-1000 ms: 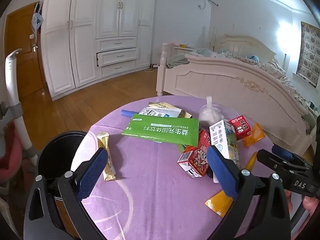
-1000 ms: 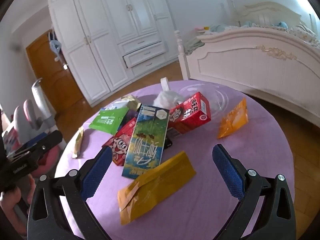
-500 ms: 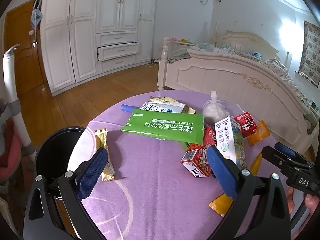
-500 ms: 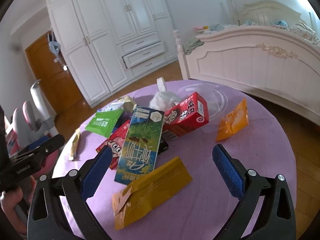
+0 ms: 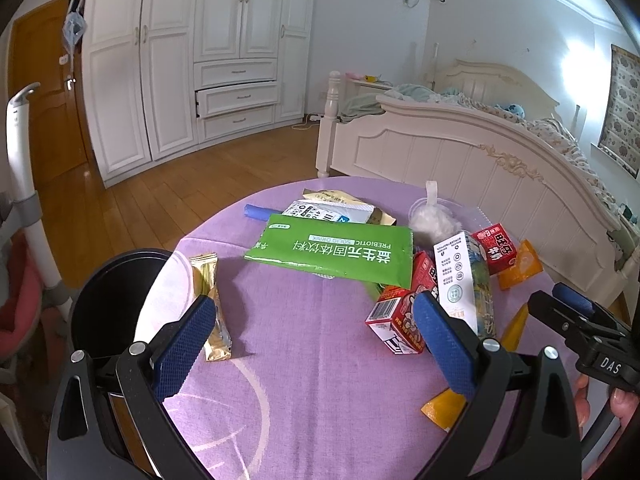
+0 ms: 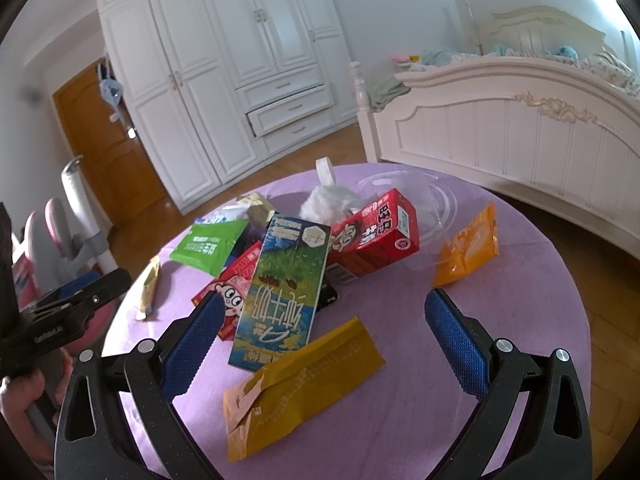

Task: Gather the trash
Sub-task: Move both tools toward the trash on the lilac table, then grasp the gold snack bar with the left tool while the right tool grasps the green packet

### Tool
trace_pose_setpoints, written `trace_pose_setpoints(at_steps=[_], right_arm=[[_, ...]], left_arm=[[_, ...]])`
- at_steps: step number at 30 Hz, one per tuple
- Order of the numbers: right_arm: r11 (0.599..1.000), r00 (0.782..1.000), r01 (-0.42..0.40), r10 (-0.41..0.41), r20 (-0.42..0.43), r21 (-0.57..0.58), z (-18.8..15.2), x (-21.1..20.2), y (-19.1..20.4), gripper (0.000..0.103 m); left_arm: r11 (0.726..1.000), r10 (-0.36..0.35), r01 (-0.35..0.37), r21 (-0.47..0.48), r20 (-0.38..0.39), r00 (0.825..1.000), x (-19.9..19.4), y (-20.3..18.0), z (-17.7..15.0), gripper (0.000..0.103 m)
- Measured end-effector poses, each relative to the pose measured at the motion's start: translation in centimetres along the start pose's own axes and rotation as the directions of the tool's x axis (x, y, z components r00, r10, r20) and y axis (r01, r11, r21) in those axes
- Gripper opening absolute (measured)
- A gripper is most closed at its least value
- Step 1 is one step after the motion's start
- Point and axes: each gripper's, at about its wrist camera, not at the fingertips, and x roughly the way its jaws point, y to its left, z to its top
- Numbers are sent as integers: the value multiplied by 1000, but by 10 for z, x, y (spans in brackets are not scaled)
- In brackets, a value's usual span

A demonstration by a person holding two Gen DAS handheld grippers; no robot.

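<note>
Both tongs, left (image 5: 312, 340) and right (image 6: 320, 340), were held apart and empty above the purple surface (image 6: 520, 320). A flat, crinkled yellow pouch (image 6: 296, 384) was seen just before the tall milk carton (image 6: 282, 292), its long axis running from near-left to far-right.

Both views are evenly lit by cool daylight; in the left wrist view a blown-out glare patch on the wall (image 5: 576, 60) sits at the upper right of the frame. Fisheye distortion bows the wardrobe (image 5: 180, 64) and bed frame (image 6: 520, 128) toward the edges, with black vignetting in all corners. The right wrist view is hazier, soft at upper left; shadows on the bench (image 5: 312, 340) are faint and diffuse.
</note>
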Motion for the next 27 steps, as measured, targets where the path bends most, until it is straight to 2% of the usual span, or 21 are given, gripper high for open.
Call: trace_pose_setpoints(at_steps=[11, 19, 21, 23, 25, 27], right_arm=[[1000, 1000, -2, 2, 5, -20, 5, -1, 5, 99], [997, 999, -10, 13, 52, -73, 10, -4, 13, 99], [993, 999, -4, 10, 47, -120, 14, -4, 19, 99], [985, 997, -34, 45, 58, -170, 21, -5, 28, 99], [965, 995, -59, 79, 68, -254, 30, -5, 41, 99], [927, 994, -78, 99, 37, -367, 43, 1, 61, 99]], left_arm=[[1000, 2, -2, -16, -4, 1000, 1, 7, 1, 98], [1000, -8, 7, -27, -18, 1000, 4, 14, 0, 98], [999, -9, 8, -34, -26, 1000, 5, 20, -1, 98], [999, -14, 12, -51, -42, 999, 9, 31, -3, 98], [996, -30, 24, -91, -66, 997, 16, 47, -5, 98], [992, -38, 28, -119, -81, 996, 21, 60, -7, 96]])
